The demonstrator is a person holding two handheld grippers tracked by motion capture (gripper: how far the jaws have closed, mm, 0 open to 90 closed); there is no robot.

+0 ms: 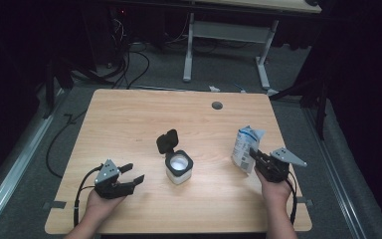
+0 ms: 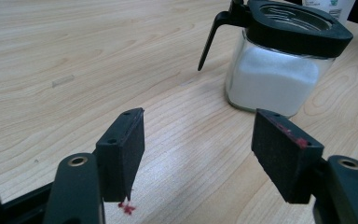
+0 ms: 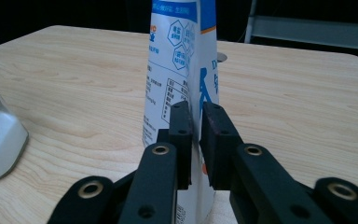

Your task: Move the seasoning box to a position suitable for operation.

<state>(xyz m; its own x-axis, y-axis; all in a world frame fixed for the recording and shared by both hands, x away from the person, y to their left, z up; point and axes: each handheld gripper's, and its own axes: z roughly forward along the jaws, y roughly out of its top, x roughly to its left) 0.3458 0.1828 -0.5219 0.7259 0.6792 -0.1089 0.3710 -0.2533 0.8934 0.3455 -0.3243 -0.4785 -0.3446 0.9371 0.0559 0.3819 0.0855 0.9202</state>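
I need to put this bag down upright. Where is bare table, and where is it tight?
The table is bare across its far half, from the jar back to the round hole. There is also bare wood between the jar and the bag. It is tighter by the left gripper, close beside the jar.
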